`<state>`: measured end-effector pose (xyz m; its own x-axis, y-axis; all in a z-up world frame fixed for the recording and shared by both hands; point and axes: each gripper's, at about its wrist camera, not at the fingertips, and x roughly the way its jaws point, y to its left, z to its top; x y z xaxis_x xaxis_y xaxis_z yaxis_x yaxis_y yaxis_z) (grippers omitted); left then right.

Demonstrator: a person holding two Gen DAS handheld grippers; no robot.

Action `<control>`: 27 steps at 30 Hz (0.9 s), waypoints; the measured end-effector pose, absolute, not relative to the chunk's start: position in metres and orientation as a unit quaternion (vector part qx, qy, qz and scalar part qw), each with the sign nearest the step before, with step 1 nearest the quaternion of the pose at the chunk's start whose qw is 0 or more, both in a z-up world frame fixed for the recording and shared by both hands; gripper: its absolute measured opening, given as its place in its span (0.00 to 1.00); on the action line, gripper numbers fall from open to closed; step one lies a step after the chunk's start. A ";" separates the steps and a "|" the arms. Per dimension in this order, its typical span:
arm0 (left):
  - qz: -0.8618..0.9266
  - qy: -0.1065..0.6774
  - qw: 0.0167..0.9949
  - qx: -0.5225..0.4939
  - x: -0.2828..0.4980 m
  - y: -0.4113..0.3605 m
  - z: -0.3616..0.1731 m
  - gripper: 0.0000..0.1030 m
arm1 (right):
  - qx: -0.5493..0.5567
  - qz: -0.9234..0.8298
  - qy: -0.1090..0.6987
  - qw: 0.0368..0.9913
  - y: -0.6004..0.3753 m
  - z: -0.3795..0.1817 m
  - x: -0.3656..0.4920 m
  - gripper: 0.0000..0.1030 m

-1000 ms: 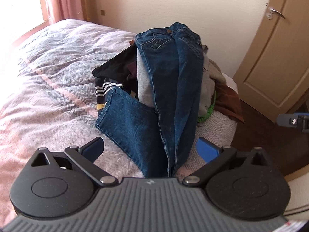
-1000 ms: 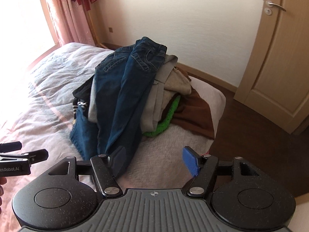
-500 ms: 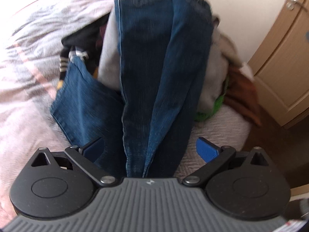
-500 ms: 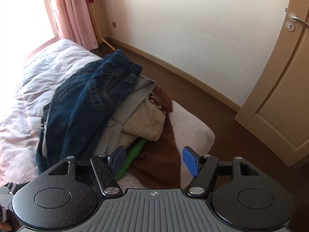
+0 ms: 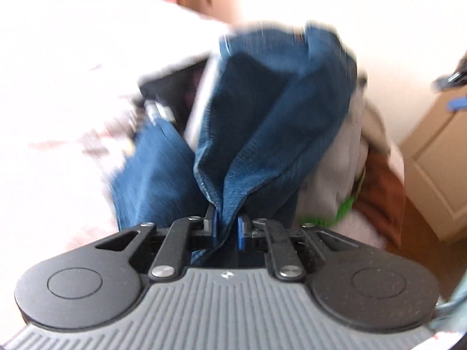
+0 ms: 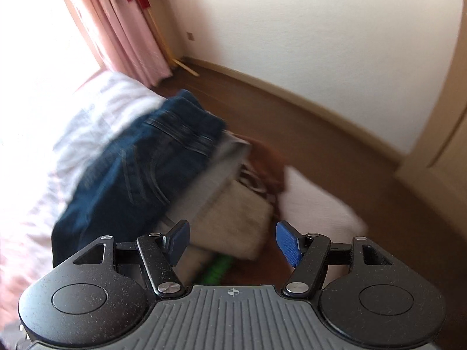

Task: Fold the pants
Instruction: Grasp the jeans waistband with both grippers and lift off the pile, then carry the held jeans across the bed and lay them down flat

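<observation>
Dark blue jeans lie draped over a heap of clothes on the bed. In the left wrist view my left gripper is closing on the hem of one jeans leg, and the denim bunches up between its blue pads. The picture is blurred by motion. In the right wrist view the jeans' waist end lies on top of the heap, ahead and to the left. My right gripper stands open above the grey and beige clothes, with nothing between its fingers. The right gripper also shows at the right edge of the left wrist view.
The heap holds a grey garment, a beige one, a brown one, something green and a black striped piece. The bed's pale cover spreads left. Brown floor, a wall and a wooden door lie to the right.
My left gripper came down onto the jeans leg and went from wide open to closed on its hem. My right gripper swung right, past the heap toward the bed's corner, staying open.
</observation>
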<state>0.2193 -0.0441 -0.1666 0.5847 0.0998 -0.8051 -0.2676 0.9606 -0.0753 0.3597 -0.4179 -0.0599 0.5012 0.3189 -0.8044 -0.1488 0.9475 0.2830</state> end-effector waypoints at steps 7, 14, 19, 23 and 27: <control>0.167 0.320 0.930 -0.064 0.226 -0.035 -0.068 0.10 | 0.331 0.207 0.504 0.770 -0.400 -0.119 0.422 0.61; 0.199 0.295 0.932 -0.070 0.256 -0.008 -0.051 0.10 | 0.497 0.167 0.510 0.682 -0.386 -0.173 0.477 0.61; 0.206 0.291 0.932 -0.071 0.270 0.008 -0.049 0.10 | 0.542 0.147 0.502 0.657 -0.376 -0.196 0.491 0.40; 0.205 0.271 0.937 -0.077 0.269 0.021 -0.040 0.10 | 0.497 0.203 0.415 0.735 -0.369 -0.157 0.488 0.00; 0.195 0.256 0.944 -0.077 0.265 0.028 -0.031 0.10 | 0.418 0.281 0.361 0.785 -0.341 -0.093 0.488 0.00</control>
